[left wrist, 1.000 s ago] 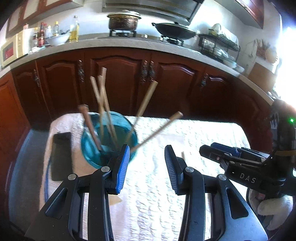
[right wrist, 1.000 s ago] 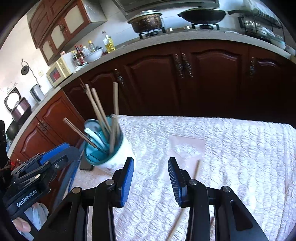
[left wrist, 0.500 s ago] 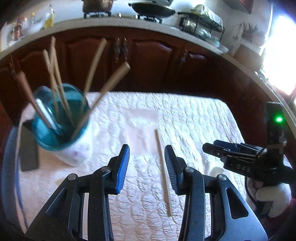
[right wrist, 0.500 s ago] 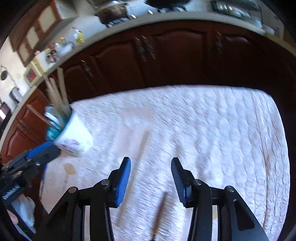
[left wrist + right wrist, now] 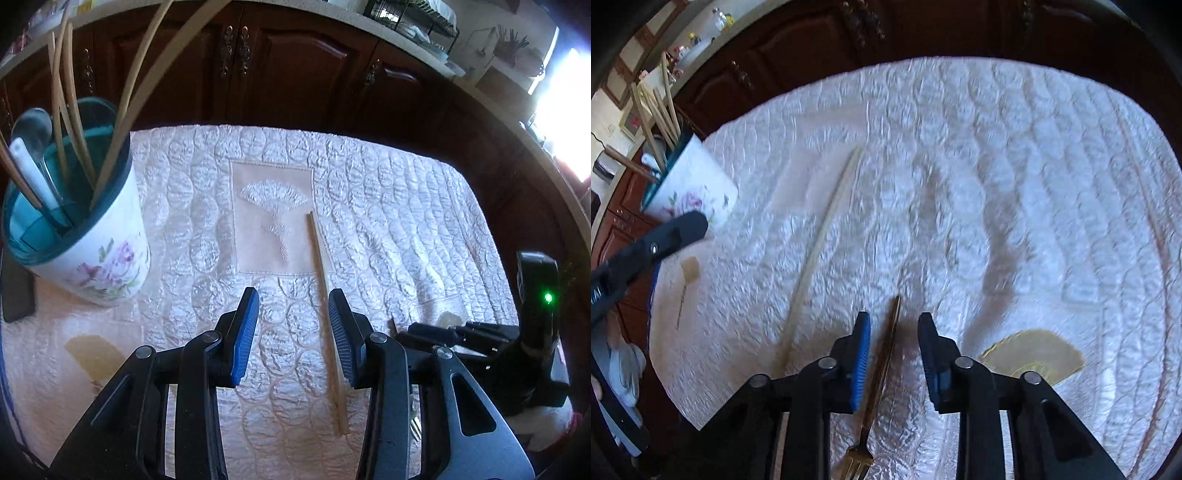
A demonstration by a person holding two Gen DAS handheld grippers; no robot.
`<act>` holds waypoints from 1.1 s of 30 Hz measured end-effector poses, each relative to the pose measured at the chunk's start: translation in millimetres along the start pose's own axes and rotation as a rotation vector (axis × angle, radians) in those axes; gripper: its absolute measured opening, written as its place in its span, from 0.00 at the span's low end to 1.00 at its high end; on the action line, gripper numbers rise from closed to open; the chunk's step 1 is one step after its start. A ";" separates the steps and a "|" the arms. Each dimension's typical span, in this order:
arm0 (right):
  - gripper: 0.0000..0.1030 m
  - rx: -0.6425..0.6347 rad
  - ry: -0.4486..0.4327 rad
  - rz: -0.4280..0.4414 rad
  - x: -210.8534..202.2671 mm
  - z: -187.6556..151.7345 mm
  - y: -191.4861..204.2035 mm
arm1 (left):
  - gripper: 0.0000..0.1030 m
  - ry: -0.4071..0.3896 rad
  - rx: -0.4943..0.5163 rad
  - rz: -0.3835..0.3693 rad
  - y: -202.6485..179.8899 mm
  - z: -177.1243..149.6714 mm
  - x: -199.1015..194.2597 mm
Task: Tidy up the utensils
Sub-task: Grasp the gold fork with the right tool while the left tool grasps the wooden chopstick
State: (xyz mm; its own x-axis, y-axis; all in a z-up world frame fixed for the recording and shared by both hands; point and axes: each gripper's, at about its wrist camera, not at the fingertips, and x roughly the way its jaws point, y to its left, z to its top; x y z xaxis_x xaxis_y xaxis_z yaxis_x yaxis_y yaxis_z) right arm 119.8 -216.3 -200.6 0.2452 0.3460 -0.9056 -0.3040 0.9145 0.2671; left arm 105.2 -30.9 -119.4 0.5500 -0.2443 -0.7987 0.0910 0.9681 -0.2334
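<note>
The left gripper [image 5: 291, 332] is seen with its blue fingers [image 5: 243, 332] spread apart, and nothing is held between them. It hangs low over the white quilted cloth [image 5: 388, 206]. A single wooden chopstick [image 5: 325, 295] lies flat on the cloth, just beside the inner face of the right-hand finger and partly covered by it; whether they touch cannot be told.

The right gripper [image 5: 894, 354] is also held with its fingers parted. Between them a gold fork [image 5: 882, 373] lies on the cloth, its handle pointing away and its tines [image 5: 855, 465] near the lower edge of the view. The fork is closer to the left-hand finger, but it is not pinched.

To the left of the fork the same chopstick [image 5: 827, 236] is seen, lying long and pale on the cloth.

Further left a white holder with a flower print [image 5: 99, 240] and a teal inside stands on the cloth. In it several chopsticks [image 5: 70, 110] and a spoon [image 5: 31, 129] are leaning. A flat dark object [image 5: 16, 295] is seen beside the holder, at the edge of the cloth.

Behind the table dark wooden cabinets [image 5: 295, 66] are seen
</note>
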 end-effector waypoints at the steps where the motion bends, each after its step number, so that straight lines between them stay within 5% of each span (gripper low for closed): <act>1: 0.19 -0.004 0.004 -0.002 2.1 -1.3 -0.2 | 0.37 0.004 0.001 0.003 0.3 -0.9 1.6; 4: 0.08 -0.028 0.013 -0.008 9.1 -3.9 2.8 | 0.37 0.010 0.006 0.011 0.2 -2.8 4.9; 18: 0.07 0.051 -0.031 -0.023 0.4 29.3 -26.5 | 0.37 0.042 0.016 0.022 -6.2 1.8 25.3; 33: 0.08 0.114 0.031 0.061 -0.6 29.0 -66.7 | 0.37 0.146 0.057 0.024 -30.1 37.9 100.8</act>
State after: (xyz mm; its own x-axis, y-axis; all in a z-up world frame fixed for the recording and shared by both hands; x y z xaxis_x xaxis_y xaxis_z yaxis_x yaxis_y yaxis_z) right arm 166.6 -271.5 -208.3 0.2002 0.3969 -0.8957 -0.2106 0.9103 0.3563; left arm 189.4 -82.6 -171.9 0.4266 -0.2229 -0.8766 0.1289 0.9743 -0.1850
